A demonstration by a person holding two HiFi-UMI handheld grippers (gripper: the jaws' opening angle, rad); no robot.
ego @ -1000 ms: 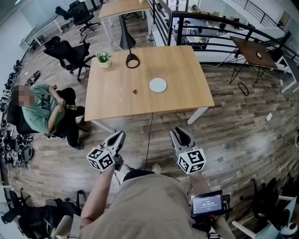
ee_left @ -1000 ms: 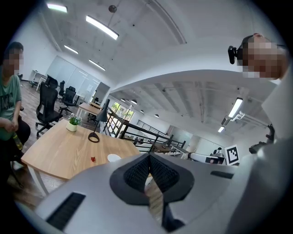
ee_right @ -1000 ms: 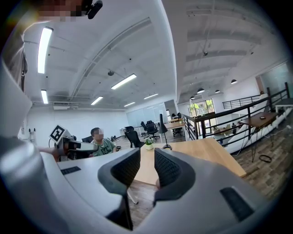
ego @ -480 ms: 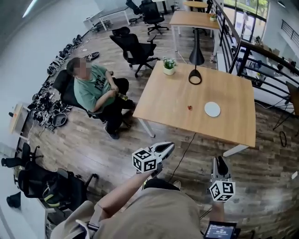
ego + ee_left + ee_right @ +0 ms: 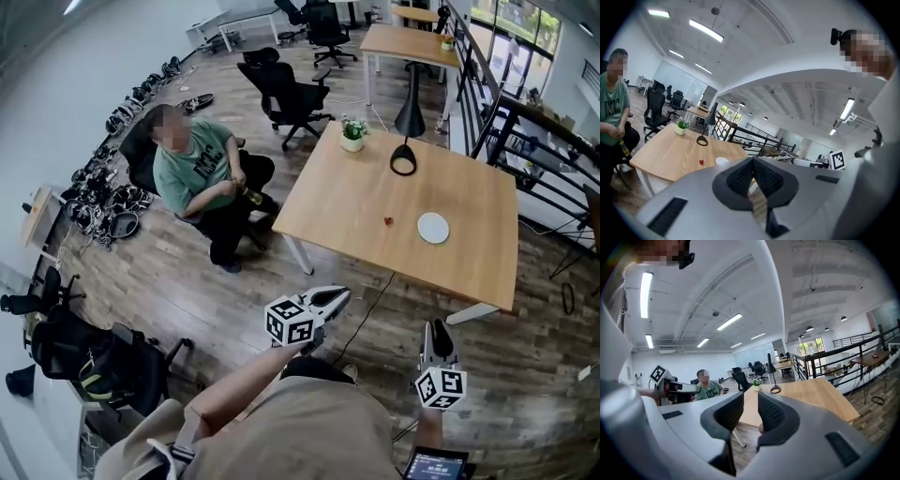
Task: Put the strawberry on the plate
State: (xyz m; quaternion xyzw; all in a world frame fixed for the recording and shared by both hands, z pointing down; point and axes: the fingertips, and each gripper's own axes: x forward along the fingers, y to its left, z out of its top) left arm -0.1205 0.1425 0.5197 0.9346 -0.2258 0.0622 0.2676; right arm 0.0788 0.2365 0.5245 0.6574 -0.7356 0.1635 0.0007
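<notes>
A small red strawberry [image 5: 388, 221] lies on the wooden table [image 5: 347, 202], a short way left of a white plate [image 5: 433, 228]. Both sit well ahead of me, beyond the table's near edge. My left gripper [image 5: 335, 297] hangs over the floor short of the table, with its pad tips touching and nothing held. In the left gripper view the strawberry [image 5: 701, 162] and plate [image 5: 722, 161] show just above the left gripper [image 5: 753, 160]. My right gripper [image 5: 435, 332] is lower and to the right, also over the floor. Its jaws [image 5: 750, 399] stand apart and hold nothing.
A seated person in a green shirt [image 5: 192, 178] is left of the table. A potted plant [image 5: 353, 132] and a black lamp [image 5: 406, 141] stand at the table's far edge. Office chairs [image 5: 291, 94] are behind, a black railing [image 5: 525, 122] at right, a cable [image 5: 370, 300] on the floor.
The head view has swung left, so the table now sits up and to the right and the seated person shows more fully. The left gripper is raised, the right one lower.
</notes>
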